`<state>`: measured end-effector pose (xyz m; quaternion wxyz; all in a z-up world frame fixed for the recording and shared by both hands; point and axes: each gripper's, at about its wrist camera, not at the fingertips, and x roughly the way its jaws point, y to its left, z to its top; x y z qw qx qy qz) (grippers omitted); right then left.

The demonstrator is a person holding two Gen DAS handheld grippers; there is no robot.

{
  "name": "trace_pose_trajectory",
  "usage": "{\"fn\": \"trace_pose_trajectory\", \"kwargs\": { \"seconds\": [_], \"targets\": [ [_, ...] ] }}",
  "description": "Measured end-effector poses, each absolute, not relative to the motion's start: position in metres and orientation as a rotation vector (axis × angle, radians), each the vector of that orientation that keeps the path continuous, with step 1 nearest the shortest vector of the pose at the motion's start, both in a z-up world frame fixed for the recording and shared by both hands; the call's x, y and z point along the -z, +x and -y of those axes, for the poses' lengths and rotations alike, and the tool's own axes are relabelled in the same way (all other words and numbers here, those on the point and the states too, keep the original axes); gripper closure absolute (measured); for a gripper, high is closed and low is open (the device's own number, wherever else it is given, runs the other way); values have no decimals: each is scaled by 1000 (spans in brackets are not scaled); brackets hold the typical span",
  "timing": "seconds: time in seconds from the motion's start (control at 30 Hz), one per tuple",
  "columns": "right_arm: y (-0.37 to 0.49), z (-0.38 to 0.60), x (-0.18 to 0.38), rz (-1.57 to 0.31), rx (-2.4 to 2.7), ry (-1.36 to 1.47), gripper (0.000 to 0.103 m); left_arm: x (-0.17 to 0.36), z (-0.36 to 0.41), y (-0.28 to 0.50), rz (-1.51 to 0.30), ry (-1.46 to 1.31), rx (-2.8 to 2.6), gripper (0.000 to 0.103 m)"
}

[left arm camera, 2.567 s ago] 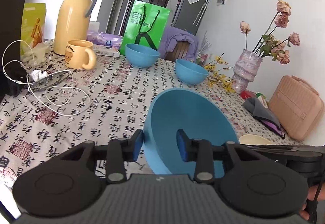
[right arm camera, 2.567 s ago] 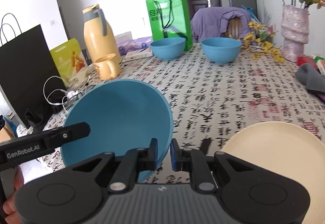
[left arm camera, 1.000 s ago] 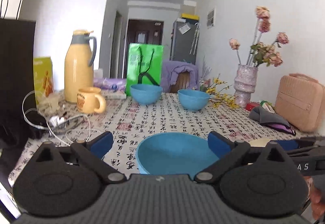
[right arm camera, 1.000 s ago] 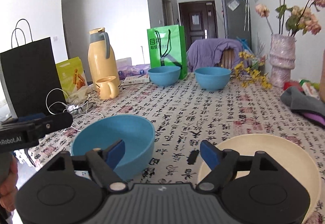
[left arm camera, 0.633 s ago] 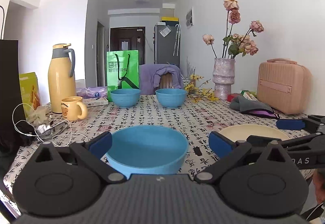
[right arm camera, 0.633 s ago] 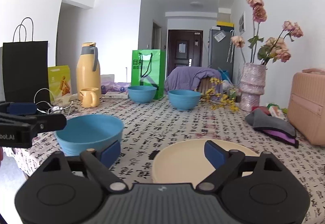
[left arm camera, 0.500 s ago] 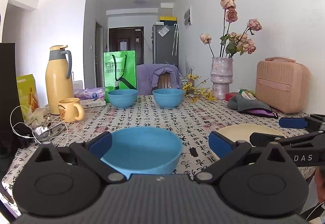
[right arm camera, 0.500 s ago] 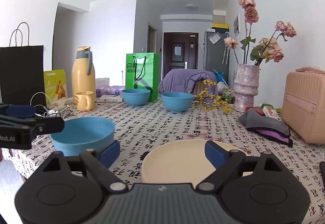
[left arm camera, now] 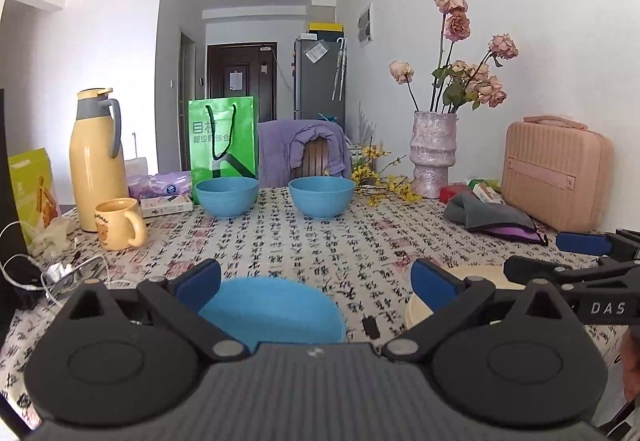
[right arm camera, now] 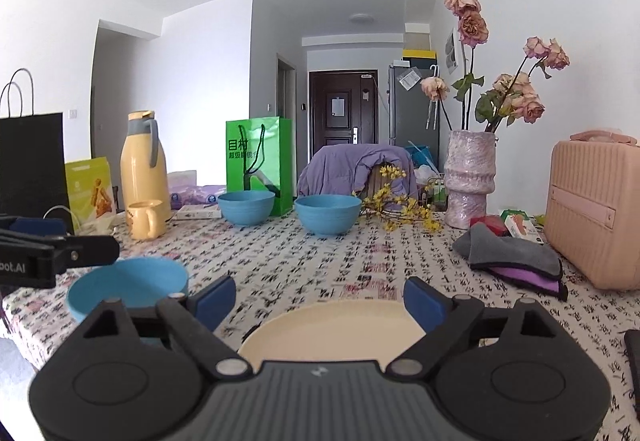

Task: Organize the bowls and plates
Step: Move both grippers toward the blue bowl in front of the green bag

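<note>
Two tongs released | near blue bowl, earlier clamped by both, now sits freed on tabletop beside cream plate | right tongs just widened, now over plate | left tongs spread | plate probably next.

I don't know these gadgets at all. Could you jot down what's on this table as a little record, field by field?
Near bowl: blue bowl upright, in front of the open left gripper
Plate: cream plate flat, in front of the open right gripper
Far bowls: two blue bowls, side by side, apart
Held: nothing
Table: patterned tablecloth
</note>
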<state>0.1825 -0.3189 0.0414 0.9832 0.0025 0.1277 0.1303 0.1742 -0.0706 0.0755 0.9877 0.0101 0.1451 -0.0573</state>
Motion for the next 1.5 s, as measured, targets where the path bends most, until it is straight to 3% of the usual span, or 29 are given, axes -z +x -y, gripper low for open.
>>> {"fn": "trace_pose_trajectory", "kwargs": {
  "seconds": [0.43, 0.97, 1.27, 1.5],
  "targets": [
    [278, 375, -147, -350, -413, 168, 11, -160, 59, 273, -373, -55, 211, 0],
    [439, 392, -239, -515, -542, 359, 10, -220, 36, 429, -488, -104, 240, 0],
    [580, 362, -208, -672, -462, 324, 10, -185, 36, 562, -653, -99, 208, 0],
    [688, 332, -134, -818, -379, 338, 17, -121, 41, 654, -763, -145, 197, 0]
  ]
}}
